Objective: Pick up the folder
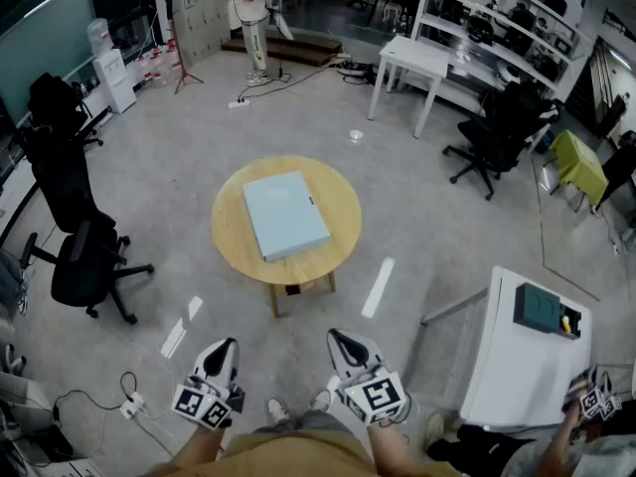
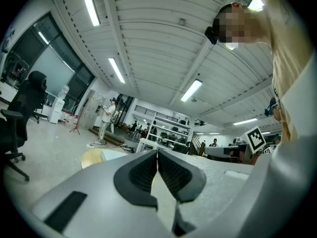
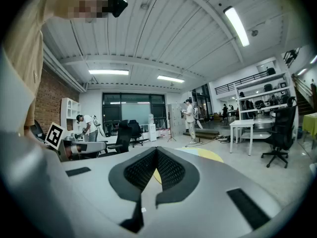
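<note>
A pale blue folder point(image 1: 284, 213) lies flat on a round wooden table point(image 1: 336, 199) in the middle of the floor. My left gripper point(image 1: 227, 347) and right gripper point(image 1: 339, 340) are held close to my body, well short of the table, both shut with nothing between the jaws. In the left gripper view my gripper point(image 2: 157, 155) points level, and the table point(image 2: 92, 157) and a sliver of the folder point(image 2: 119, 154) peek out left of its jaws. In the right gripper view my gripper point(image 3: 156, 151) is shut, with the table top point(image 3: 210, 155) just beyond it.
A black office chair point(image 1: 75, 237) stands left of the table, another black chair point(image 1: 497, 132) at the back right. A white table point(image 1: 527, 351) with a green box point(image 1: 542, 309) is at my right. A person point(image 1: 253, 13) stands far back. Cables and a power strip point(image 1: 131, 403) lie on the floor at lower left.
</note>
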A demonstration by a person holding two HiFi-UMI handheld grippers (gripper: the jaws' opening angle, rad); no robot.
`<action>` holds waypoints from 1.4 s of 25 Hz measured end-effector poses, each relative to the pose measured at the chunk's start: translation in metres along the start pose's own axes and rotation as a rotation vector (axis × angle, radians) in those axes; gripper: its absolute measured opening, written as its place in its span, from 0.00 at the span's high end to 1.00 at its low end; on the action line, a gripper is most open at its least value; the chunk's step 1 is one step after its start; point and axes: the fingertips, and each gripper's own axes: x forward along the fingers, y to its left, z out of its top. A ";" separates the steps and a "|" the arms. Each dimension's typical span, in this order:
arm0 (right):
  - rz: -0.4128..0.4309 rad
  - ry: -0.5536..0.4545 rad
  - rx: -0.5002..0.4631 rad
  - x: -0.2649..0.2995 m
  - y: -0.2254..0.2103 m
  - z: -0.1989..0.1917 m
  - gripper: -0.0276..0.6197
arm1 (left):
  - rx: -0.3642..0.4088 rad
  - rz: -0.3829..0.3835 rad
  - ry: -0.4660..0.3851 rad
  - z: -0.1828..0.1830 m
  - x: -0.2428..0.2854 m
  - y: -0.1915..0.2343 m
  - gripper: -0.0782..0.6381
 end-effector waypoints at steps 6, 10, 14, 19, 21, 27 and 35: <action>0.027 -0.013 -0.016 0.001 -0.024 0.010 0.96 | 0.017 0.029 -0.025 0.007 0.015 -0.011 0.88; 0.042 -0.026 -0.006 -0.003 -0.032 0.012 0.96 | 0.008 0.042 -0.042 0.007 0.023 -0.017 0.88; 0.055 -0.016 0.058 -0.007 -0.049 0.015 0.96 | -0.025 0.051 -0.032 0.002 0.039 -0.016 0.88; 0.057 -0.018 0.038 -0.009 -0.070 0.010 0.95 | -0.007 0.087 -0.041 0.002 0.052 -0.011 0.88; 0.069 -0.015 0.045 -0.007 -0.074 0.005 0.96 | -0.011 0.111 -0.051 0.001 0.056 -0.007 0.88; 0.100 0.002 0.045 0.003 -0.094 0.001 0.96 | -0.052 0.155 -0.031 -0.011 0.075 0.000 0.88; 0.100 0.055 0.035 0.053 -0.099 -0.008 0.96 | -0.136 0.167 0.001 -0.032 0.110 0.057 0.83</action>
